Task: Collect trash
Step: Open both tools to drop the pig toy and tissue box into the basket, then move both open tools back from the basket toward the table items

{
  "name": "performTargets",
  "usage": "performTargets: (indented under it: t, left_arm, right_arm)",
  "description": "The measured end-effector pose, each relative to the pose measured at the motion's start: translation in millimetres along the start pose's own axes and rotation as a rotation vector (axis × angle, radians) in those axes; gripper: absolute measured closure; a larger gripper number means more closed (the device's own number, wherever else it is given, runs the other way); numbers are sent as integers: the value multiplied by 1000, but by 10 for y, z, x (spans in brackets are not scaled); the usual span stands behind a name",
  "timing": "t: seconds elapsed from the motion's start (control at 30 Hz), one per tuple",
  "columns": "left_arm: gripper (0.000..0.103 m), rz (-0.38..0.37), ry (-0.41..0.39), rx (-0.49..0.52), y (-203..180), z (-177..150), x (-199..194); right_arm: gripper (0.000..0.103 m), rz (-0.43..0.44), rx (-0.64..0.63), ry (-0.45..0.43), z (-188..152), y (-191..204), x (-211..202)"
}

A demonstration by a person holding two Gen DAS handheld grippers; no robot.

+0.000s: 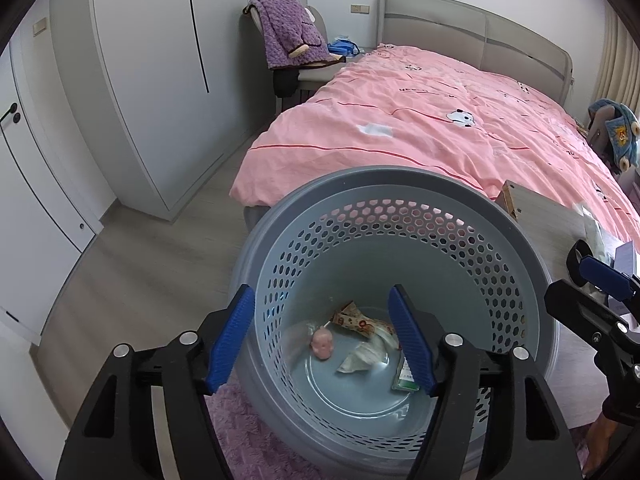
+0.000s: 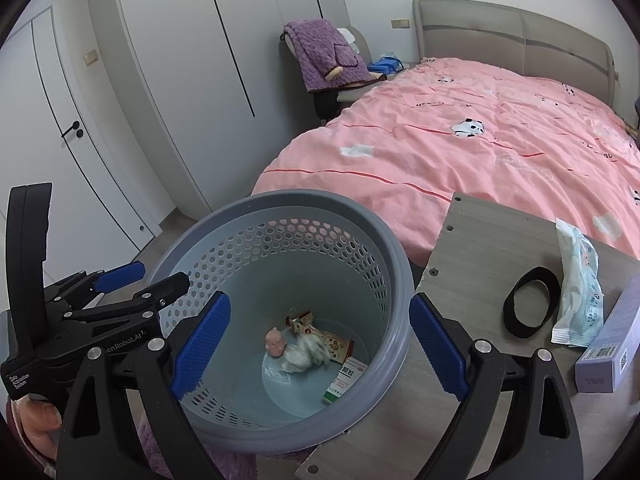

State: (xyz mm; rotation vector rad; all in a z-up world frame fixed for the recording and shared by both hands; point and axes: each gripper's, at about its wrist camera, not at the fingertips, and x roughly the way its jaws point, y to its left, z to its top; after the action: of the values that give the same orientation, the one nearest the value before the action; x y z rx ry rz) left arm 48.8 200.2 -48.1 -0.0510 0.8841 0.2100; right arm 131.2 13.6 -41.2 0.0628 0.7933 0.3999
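My left gripper (image 1: 320,340) — jaws apart, empty, over trash basket (image 1: 400,184) | my right gripper (image 2: 320,344) — jaws apart, straddling its rim

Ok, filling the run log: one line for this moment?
left gripper: open, empty, over bin | right gripper: open, empty | in bin: wrappers, tissue | on table: pack, box, band
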Motion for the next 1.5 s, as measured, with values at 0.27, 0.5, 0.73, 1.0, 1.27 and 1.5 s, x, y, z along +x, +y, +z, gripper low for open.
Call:
performTargets:
  t: [0.27,0.5,0.73,1.0,1.27,1.5]
  left_arm:
    - [32,16,-15,-4,-15,-13,-74]
    - [31,19,-22,-8,-49,-34,-122]
    - [31,17,-30,1,-122,-63,-169]
    - [31,14,-43,17,-225,-95,-243]
    - [31,-17,-49,51,-471,-125,-313]
    - [31,-59,-56,95,-780,-130,-367]
  right_arm:
    - [14,-3,2,0,-13,5,-27]
    - [14,-18,9,5,-62,-8,-67]
    - [14,-37,25,4,-114,-66,-129]
    - [14,-68,53,-8,-177,-185,-249]
    - [14,-112,100,-22,-291,-401,-425]
    - [14,-194,172,-45,-431,-724,-667]
